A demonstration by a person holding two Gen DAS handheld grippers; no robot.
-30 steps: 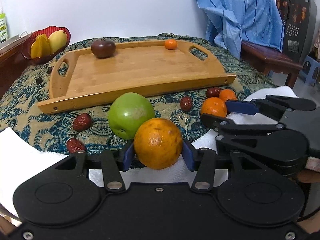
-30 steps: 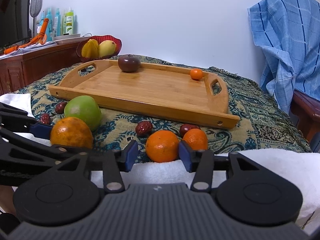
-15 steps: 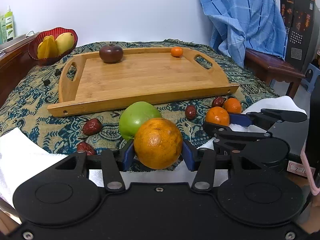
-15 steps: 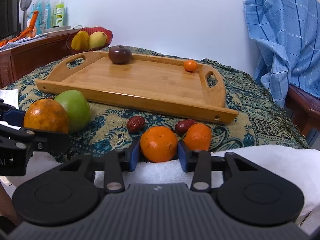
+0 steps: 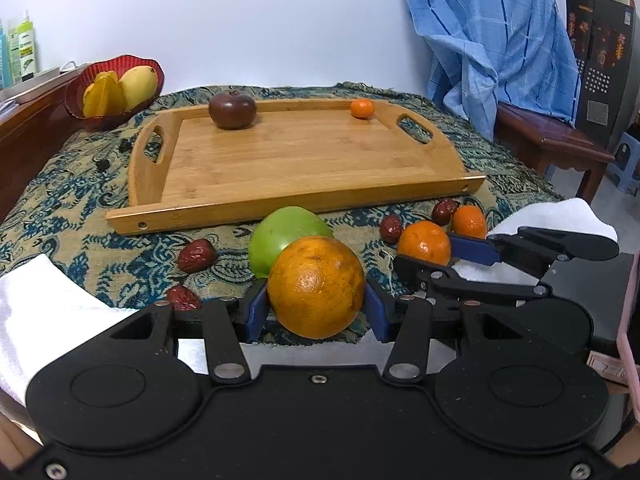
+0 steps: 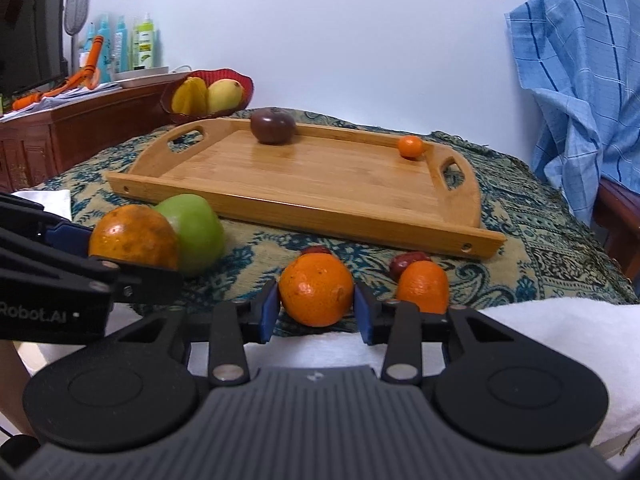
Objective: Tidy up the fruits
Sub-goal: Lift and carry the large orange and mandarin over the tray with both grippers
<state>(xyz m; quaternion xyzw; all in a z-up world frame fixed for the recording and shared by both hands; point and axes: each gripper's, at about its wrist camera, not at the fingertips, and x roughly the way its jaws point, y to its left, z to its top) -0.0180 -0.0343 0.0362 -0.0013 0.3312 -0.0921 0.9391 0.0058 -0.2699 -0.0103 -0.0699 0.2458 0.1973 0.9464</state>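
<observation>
My left gripper [image 5: 316,312] is shut on a large orange [image 5: 316,286], held just above the patterned cloth in front of a green apple [image 5: 286,232]. My right gripper [image 6: 317,312] is shut on a tangerine [image 6: 316,290], its blue pads pressing both sides. A second tangerine [image 6: 423,286] lies on the cloth just to its right. The wooden tray [image 5: 304,160] beyond holds a dark purple fruit [image 5: 233,111] and a small tangerine [image 5: 362,108] along its far edge. In the right wrist view the left gripper with the orange [image 6: 134,238] shows at the left.
Several red dates [image 5: 197,250] lie scattered on the cloth near the tray's front edge. A red bowl [image 5: 116,90] with yellow fruit stands back left on a wooden cabinet. White towels [image 5: 40,300] cover the near edge. A blue cloth [image 5: 492,40] hangs over a chair at right.
The right gripper's jaws closed onto the tangerine that sat loose between them. The left gripper has kept its hold on the large orange.
</observation>
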